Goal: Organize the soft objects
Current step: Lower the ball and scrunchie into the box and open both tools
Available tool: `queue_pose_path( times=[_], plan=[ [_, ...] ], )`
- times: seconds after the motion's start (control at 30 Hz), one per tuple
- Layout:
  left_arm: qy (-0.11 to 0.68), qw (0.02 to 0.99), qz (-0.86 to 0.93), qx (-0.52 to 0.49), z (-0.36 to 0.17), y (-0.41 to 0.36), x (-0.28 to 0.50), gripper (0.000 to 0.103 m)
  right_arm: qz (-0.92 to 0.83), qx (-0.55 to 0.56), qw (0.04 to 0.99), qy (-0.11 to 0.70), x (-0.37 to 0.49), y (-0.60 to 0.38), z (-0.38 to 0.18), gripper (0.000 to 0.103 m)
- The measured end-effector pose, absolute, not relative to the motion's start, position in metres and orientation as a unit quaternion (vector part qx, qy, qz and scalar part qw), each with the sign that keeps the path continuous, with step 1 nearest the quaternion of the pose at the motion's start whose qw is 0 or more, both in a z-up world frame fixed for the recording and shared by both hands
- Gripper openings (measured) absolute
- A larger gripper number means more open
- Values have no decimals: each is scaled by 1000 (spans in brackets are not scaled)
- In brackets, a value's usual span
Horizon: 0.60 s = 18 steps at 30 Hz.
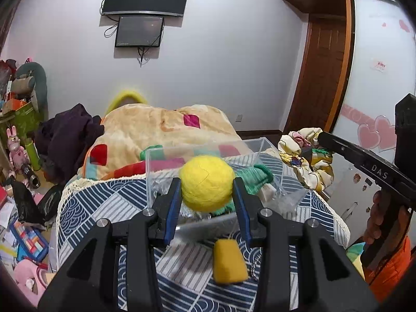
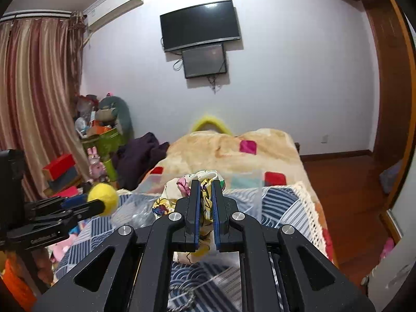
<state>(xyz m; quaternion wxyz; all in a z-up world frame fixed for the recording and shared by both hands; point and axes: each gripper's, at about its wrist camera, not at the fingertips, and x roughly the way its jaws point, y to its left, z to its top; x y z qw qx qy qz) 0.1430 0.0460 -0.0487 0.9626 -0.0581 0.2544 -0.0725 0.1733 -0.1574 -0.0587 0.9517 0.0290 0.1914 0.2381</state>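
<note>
My left gripper [image 1: 207, 182] is shut on a yellow felt ball [image 1: 207, 183] and holds it above a clear plastic box [image 1: 156, 163] on the bed. Green knitted things [image 1: 257, 178] lie in the box. A yellow felt block [image 1: 228, 262] lies on the patterned bedspread just below the gripper. My right gripper [image 2: 205, 186] is shut on a cream cartoon-print cloth [image 2: 205, 175] and holds it over the box [image 2: 249, 192]. In the left wrist view the cloth [image 1: 304, 156] hangs at the right. In the right wrist view the ball [image 2: 104, 197] shows at the left.
A blue and white bedspread [image 1: 109, 208] covers the near bed. A beige blanket with coloured squares [image 1: 161, 127] and dark purple clothing [image 1: 70, 135] lie beyond. Toys and boxes clutter the floor at the left [image 1: 20, 156]. A wooden floor [image 2: 345, 182] lies right of the bed.
</note>
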Motion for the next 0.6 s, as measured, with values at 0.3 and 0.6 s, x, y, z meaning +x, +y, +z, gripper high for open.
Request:
queue_pose_path(
  times=[0.3,0.6],
  plan=[
    [288,952,-71,-70,-69,46,188,39,217,28,949,227,200,-155,-80,7],
    [336,938,-67,-43,-106,32,223,39,210,-11,939,273,211,-141,-105,7]
  ],
)
